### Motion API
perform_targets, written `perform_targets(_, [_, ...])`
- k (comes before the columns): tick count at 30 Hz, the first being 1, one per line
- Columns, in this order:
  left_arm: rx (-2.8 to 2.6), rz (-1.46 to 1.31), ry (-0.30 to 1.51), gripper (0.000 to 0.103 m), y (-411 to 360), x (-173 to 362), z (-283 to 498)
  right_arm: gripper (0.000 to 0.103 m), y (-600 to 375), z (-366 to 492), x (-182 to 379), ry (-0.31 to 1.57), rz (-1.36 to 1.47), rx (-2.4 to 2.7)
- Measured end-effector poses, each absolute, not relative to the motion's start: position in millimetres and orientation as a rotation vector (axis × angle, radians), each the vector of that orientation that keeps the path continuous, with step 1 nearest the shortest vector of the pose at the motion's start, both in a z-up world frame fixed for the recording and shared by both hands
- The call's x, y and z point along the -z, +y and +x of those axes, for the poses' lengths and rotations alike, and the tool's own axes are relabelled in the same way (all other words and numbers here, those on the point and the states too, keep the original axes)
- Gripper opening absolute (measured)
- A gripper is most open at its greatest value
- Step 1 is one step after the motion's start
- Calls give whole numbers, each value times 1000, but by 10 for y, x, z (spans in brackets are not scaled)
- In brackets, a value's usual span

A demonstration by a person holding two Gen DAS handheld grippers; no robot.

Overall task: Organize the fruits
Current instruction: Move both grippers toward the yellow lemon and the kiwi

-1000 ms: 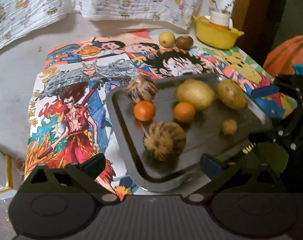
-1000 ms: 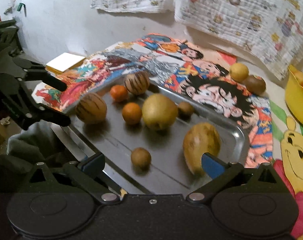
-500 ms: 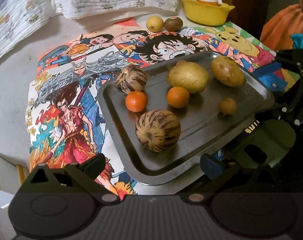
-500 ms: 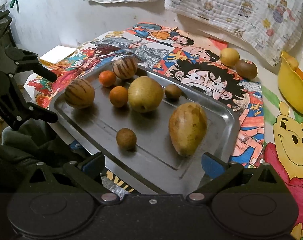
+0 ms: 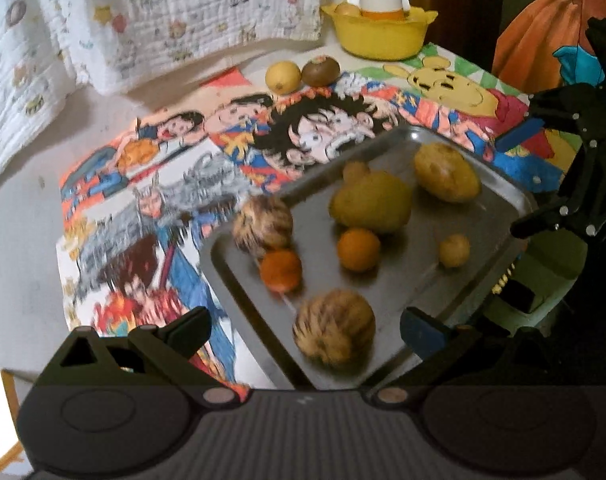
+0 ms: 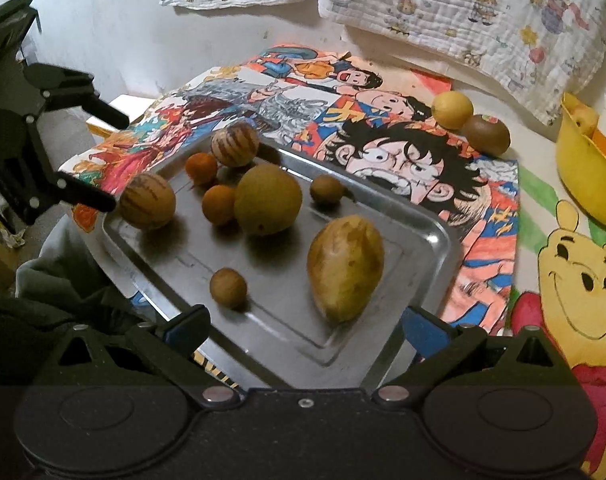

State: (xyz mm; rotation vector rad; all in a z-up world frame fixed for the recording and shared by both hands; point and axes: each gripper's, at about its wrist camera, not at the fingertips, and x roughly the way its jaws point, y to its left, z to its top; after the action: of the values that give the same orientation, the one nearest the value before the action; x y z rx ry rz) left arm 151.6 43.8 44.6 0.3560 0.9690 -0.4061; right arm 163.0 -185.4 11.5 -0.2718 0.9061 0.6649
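A metal tray point(image 6: 423, 240) holds several fruits: two striped melons point(image 6: 148, 206), two oranges point(image 6: 219, 205), a round yellow-green fruit point(image 6: 268, 199), a mango point(image 6: 345, 268) and two small brown fruits point(image 6: 228, 288). The tray also shows in the left wrist view point(image 5: 495, 196). A lemon point(image 6: 452, 110) and a kiwi point(image 6: 486, 135) lie on the cartoon cloth beyond it. My left gripper point(image 5: 305, 326) is open and empty at the tray's near-left edge, by a striped melon point(image 5: 334, 334). My right gripper point(image 6: 305, 326) is open and empty at the tray's near edge.
A yellow bowl point(image 6: 583, 176) with a fruit and a white cup stands at the far right. Quilted cloths point(image 6: 463, 12) hang on the back wall. The cartoon cloth point(image 6: 479, 216) covers the table. A white box point(image 6: 121, 102) lies by the table's left end.
Both grippers have pulled back and risen a little, so the tray sits farther from the fingers. The fruits have kept their places on the tray.
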Motion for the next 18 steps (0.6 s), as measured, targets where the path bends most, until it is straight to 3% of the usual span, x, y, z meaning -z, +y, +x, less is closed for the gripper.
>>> perform_targets(18, [356,327,871,102,454,-546,2579,102,-2028,2300,-456,777,-294,-637])
